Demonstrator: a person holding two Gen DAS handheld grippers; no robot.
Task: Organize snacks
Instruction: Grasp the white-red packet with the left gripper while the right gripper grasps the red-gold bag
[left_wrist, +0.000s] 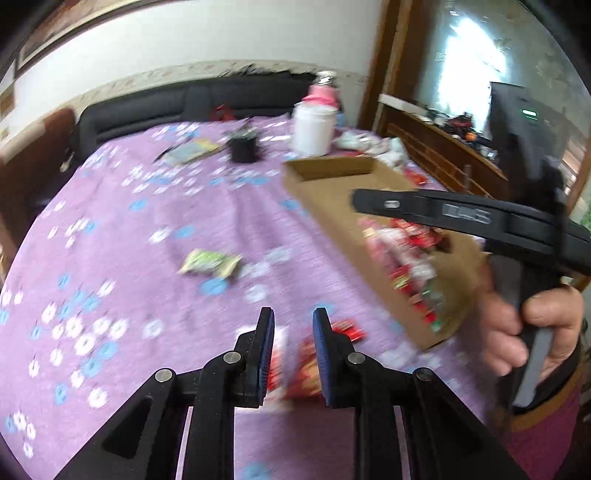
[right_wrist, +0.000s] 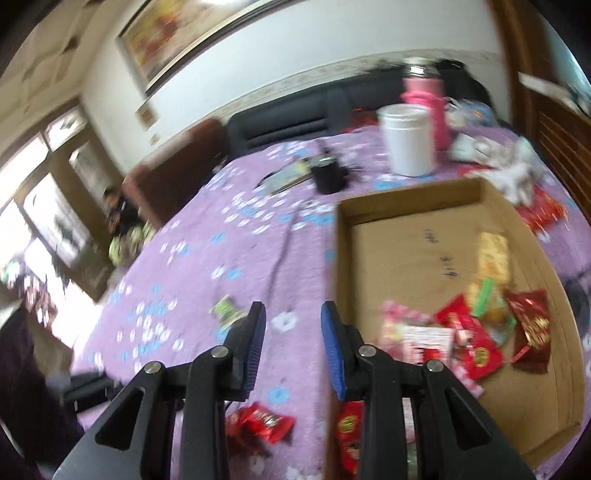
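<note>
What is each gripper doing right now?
Left gripper: closed; whether it grips the blurred red packet cannot be told.
Right gripper: open, holding nothing.

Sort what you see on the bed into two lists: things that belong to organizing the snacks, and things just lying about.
Belongs to the job:
cardboard box
red snack packet
green snack packet
snacks in the box

Just lying about:
white jar
pink bottle
black cup
</note>
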